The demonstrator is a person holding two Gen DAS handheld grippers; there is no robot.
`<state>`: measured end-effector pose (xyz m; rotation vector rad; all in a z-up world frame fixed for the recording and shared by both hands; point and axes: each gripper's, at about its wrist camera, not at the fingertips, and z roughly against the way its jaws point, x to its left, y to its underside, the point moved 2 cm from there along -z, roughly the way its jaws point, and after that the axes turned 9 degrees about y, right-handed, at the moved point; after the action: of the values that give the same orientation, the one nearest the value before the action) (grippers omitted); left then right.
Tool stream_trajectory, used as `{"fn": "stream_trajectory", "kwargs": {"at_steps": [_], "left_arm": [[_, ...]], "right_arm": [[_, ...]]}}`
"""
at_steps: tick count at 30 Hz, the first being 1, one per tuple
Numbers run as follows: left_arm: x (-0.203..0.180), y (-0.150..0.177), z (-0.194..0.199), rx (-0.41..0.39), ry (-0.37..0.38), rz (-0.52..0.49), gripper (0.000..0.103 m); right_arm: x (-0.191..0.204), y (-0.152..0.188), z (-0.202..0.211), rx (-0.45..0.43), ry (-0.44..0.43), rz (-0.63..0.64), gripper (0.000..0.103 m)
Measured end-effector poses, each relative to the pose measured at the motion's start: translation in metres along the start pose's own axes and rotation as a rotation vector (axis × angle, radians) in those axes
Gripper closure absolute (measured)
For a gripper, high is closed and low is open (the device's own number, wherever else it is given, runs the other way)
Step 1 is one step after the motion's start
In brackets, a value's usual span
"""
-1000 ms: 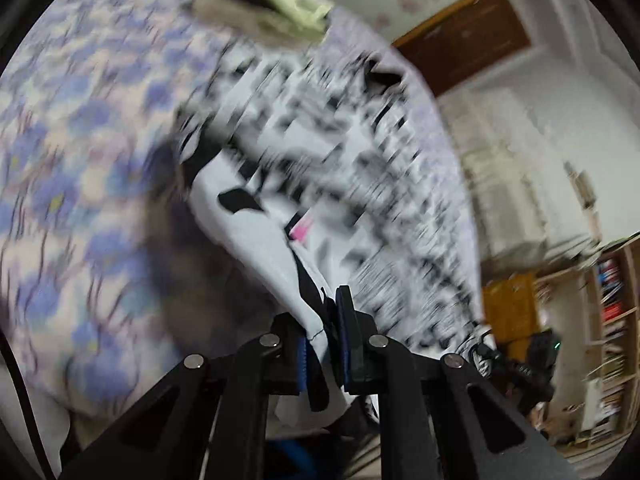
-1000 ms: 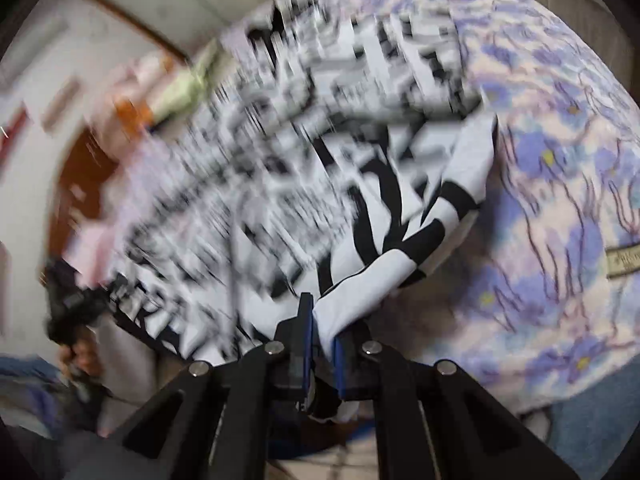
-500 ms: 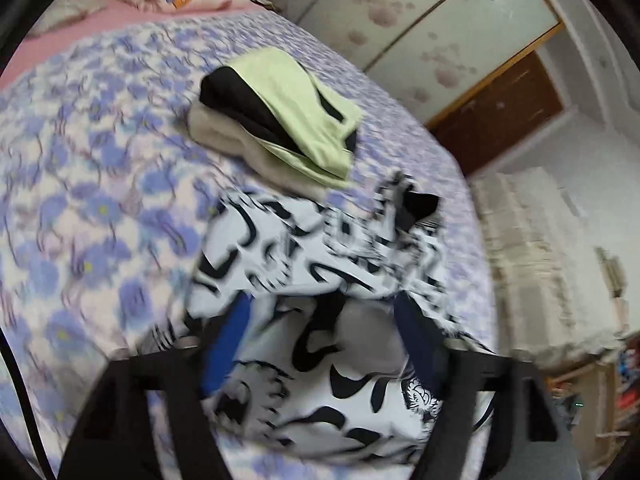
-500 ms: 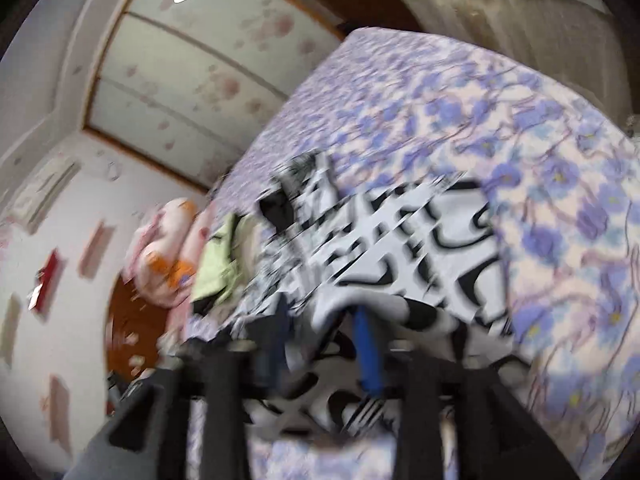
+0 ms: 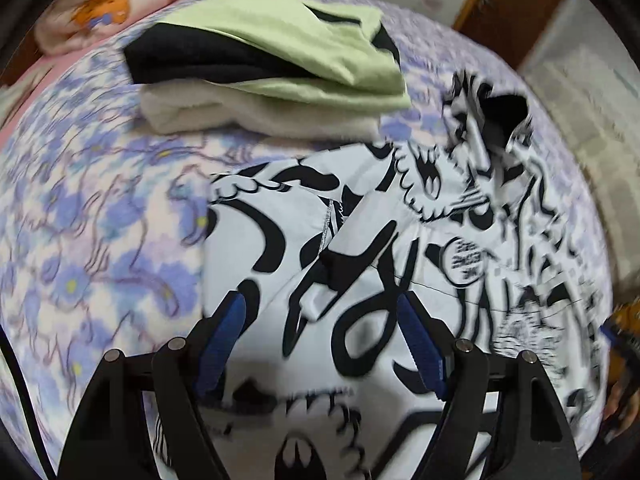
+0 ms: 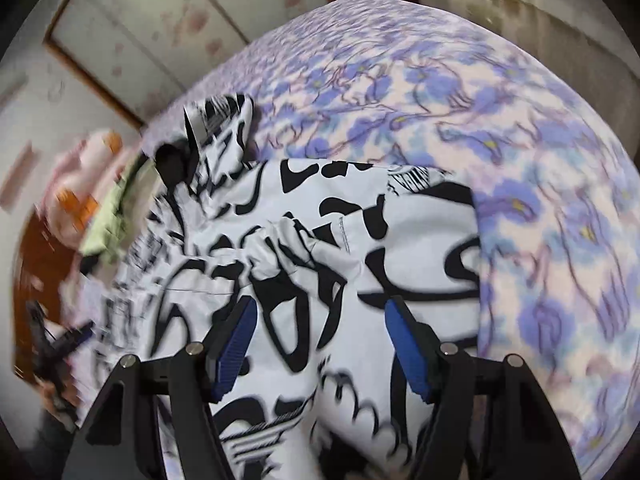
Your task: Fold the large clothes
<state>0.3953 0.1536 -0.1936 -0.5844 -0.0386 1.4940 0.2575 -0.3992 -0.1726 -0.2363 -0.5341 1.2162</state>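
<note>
A large white garment with a bold black print (image 5: pixel 360 248) lies folded on the floral bedspread (image 5: pixel 100 240), its black collar (image 5: pixel 504 108) at the far end. My left gripper (image 5: pixel 320 300) hovers over the near part of the garment, open, its blue pads (image 5: pixel 224 332) apart from the cloth. In the right wrist view the same garment (image 6: pixel 320 248) fills the middle. My right gripper (image 6: pixel 320 304) hangs above it with its jaws opening. Nothing is pinched between its pads (image 6: pixel 404 344).
A stack of folded clothes (image 5: pixel 272 60), green over black over cream, sits just beyond the garment. A pink and orange pillow (image 5: pixel 100 8) lies behind it. Bare purple-flowered bedspread (image 6: pixel 540 200) spreads to the right of the garment. Wardrobe doors (image 6: pixel 160 20) stand at the far side.
Both grippers were shut on edges of the garment a second ago. They have let go and opened, and the garment now lies folded on the bed with both grippers closer over it.
</note>
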Motion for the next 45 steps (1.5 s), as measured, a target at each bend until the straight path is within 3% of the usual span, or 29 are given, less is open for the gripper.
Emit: {"fn": "stream_trajectory", "kwargs": {"at_steps": [3,5,6,8,10,13,17,20,23,25,27,32,34,36,38,41,45], "left_arm": [[0.001,-0.006,-0.024,0.039,-0.06,-0.029,0.027],[0.002,-0.009,-0.035,0.055,-0.055,-0.028,0.032],[0.003,-0.009,-0.037,0.048,-0.041,-0.027,0.038],[-0.002,-0.009,-0.038,0.051,0.014,-0.032,0.085],[-0.013,-0.006,-0.036,0.039,-0.077,-0.099,0.093],[-0.026,-0.005,-0.017,-0.036,-0.137,-0.15,0.096],[-0.026,-0.024,0.023,-0.17,-0.051,-0.071,0.096],[-0.026,-0.041,0.026,-0.223,-0.054,-0.049,0.096],[-0.024,-0.047,0.0,-0.198,-0.104,-0.039,0.096],[-0.014,-0.044,-0.036,-0.137,-0.177,-0.03,0.095],[-0.007,-0.037,-0.064,-0.093,-0.226,-0.036,0.088],[-0.011,-0.035,-0.057,-0.105,-0.303,-0.09,0.063],[-0.015,-0.034,-0.042,-0.127,-0.311,-0.096,0.062],[-0.024,-0.03,-0.014,-0.212,-0.282,-0.09,0.062],[-0.042,-0.021,0.007,-0.283,-0.216,-0.099,0.049],[-0.078,-0.007,0.012,-0.299,-0.136,-0.137,0.047],[-0.116,0.012,-0.015,-0.256,-0.107,-0.191,0.047]], "right_arm": [[0.008,-0.008,-0.022,0.028,0.051,0.065,0.036],[0.01,-0.008,-0.039,0.066,0.102,0.106,0.041],[0.01,-0.006,-0.045,0.071,0.132,0.127,0.046],[0.015,-0.002,-0.047,0.064,0.168,0.182,0.07],[0.021,0.003,-0.041,0.053,0.168,0.222,0.099],[0.025,0.006,-0.018,-0.033,0.204,0.234,0.1],[0.017,-0.013,0.027,-0.182,0.132,0.124,0.1],[0.021,-0.032,0.03,-0.246,0.127,0.093,0.1],[0.028,-0.047,-0.005,-0.22,0.179,0.083,0.1],[0.029,-0.048,-0.045,-0.143,0.23,0.069,0.098],[0.032,-0.04,-0.071,-0.105,0.285,0.075,0.091],[0.046,-0.038,-0.056,-0.116,0.368,0.113,0.085],[0.049,-0.038,-0.033,-0.167,0.341,0.092,0.085],[0.057,-0.035,-0.01,-0.229,0.301,0.08,0.085],[0.078,-0.029,0.003,-0.265,0.236,0.092,0.084],[0.133,-0.012,-0.005,-0.214,0.13,0.173,0.084],[0.195,0.019,-0.034,-0.145,0.048,0.28,0.084]]}}
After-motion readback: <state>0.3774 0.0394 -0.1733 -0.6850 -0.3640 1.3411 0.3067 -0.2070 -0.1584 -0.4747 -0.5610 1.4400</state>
